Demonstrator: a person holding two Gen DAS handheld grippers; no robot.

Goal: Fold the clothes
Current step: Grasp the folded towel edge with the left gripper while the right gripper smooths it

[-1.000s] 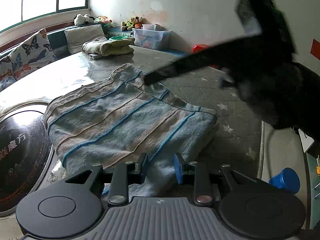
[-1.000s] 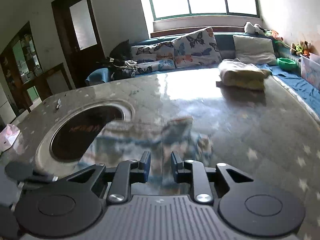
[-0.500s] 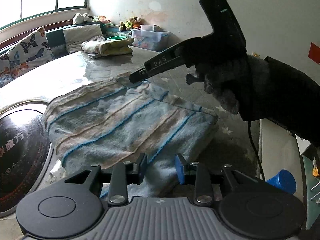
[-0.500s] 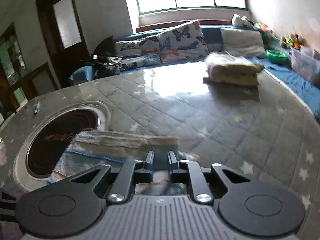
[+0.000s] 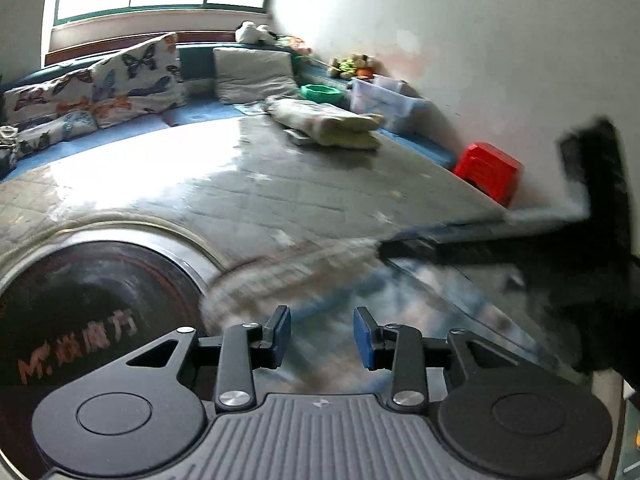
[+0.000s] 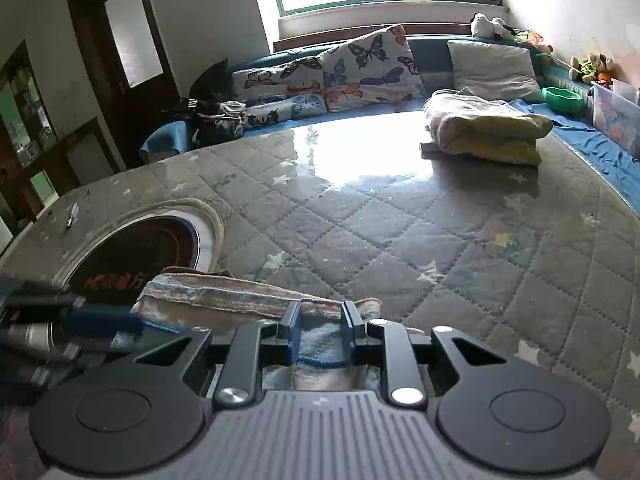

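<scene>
**Mid-fold: right claw has the towel's edge, left claw is free**

The bench [image 6: 400, 240] in front of me is a big quilted surface with stars on it and a round dark inset [image 6: 140, 248] at my left. On its near part lies the striped garment [image 6: 224, 296], a towel-like cloth in grey-blue and tan bands with thin blue lines. From my right wrist camera it looks doubled over already, a thick folded rim running across just ahead of the fingers. A finished bundle [image 6: 484, 128] sits well apart at the far side, near the cushions.

I judge I am in the middle of a fold. My right claw [image 6: 320, 328] is clamped on the near edge of the cloth, which is bunched between the blue pads. My left claw [image 5: 322, 336] stands apart with nothing between its fingers; the cloth beneath it is too blurred to read in detail.

Next, I think, I need to carry the gripped edge across and lay it square on the layer below, then let go without dragging it. The left claw could pin or take the other corner, since a soft cloth like this will likely sag and skew if lifted from one point.
</scene>
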